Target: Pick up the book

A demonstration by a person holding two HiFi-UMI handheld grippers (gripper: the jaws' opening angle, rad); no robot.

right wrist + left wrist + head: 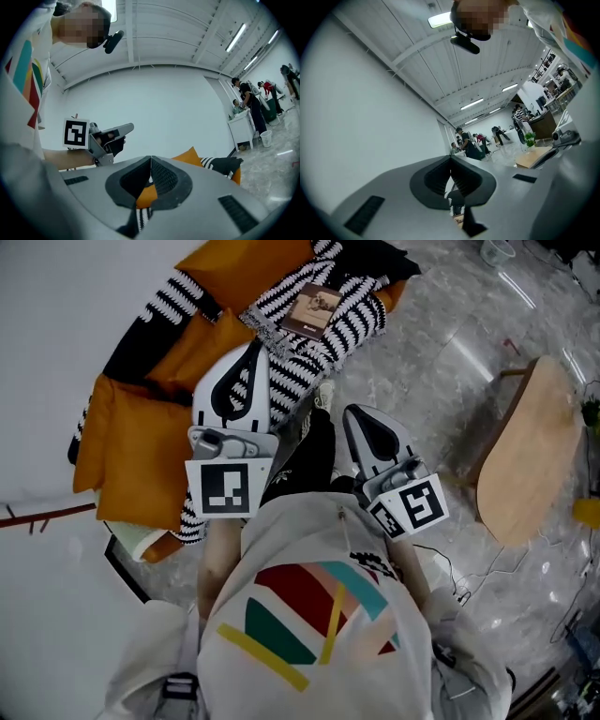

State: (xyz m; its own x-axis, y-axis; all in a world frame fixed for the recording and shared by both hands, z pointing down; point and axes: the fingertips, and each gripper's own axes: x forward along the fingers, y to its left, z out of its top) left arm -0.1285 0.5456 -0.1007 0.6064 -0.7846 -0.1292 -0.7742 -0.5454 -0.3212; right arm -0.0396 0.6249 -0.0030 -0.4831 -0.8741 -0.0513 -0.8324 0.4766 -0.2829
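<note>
The left tool [451, 159] is clenched, its ribbed pads meeting at the tips with nothing between them. The right tool [150, 160] is likewise clenched and empty, its jaws pressed together along their whole line. In the head view both tools are held out level in front of the person's chest, the left one over the near edge of a black-and-white striped throw [352, 310], the right one over the grey floor [422, 371] just beside it.

The book [314, 309], brown-covered, lies on the striped throw towards its far edge, well apart from both tools. The throw is draped over orange cushions [131, 446] against the white wall; whether the book lies flat or slightly propped on a fold cannot be told from this angle.

As for the task, nothing of the pick-up is done: the book is untouched. What remains seems to be the whole job: reaching to the far edge, releasing the jaws, closing on the book and lifting it.
</note>
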